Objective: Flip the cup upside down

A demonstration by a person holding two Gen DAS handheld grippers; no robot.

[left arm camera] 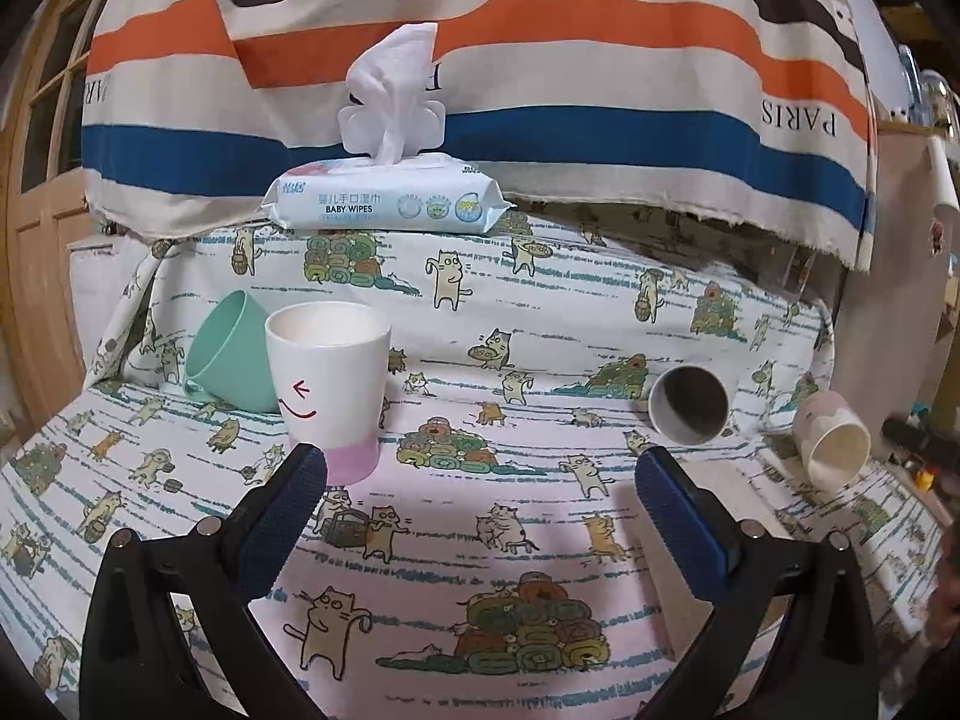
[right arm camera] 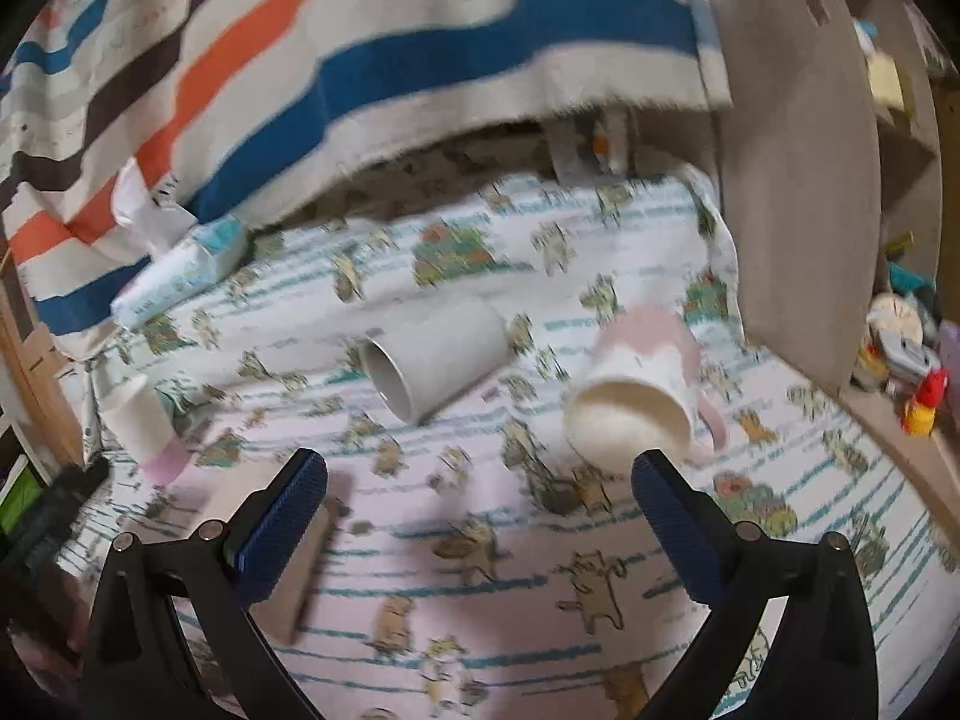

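Both tools are spread wide and hold nothing. The left tool (left arm camera: 480,468) hangs just above the desk (left arm camera: 450,540), with the white cup (left arm camera: 327,384) standing upright, mouth up, just past its left finger. That cup, pink at the base, is the only one standing, so I take it for the one to flip. A green cup (left arm camera: 231,354) leans on its side right behind it, perhaps touching. Farther right a grey cup (left arm camera: 689,402) lies on its side, and beyond that a pink mug (left arm camera: 833,441), also tipped over. A pack of wipes (left arm camera: 384,201) sits at the far edge.

The right tool (right arm camera: 480,471) looks toward the pink mug (right arm camera: 639,393) from close by; its view is blurred, so it may be moving.

The risks, as I judge them: the white cup sits off to the left of the open fingers, so closing now could clip its side and topple it. The cloth underneath looks soft and rumpled, poor footing for an inverted rim. A knock could also send the green cup rolling.
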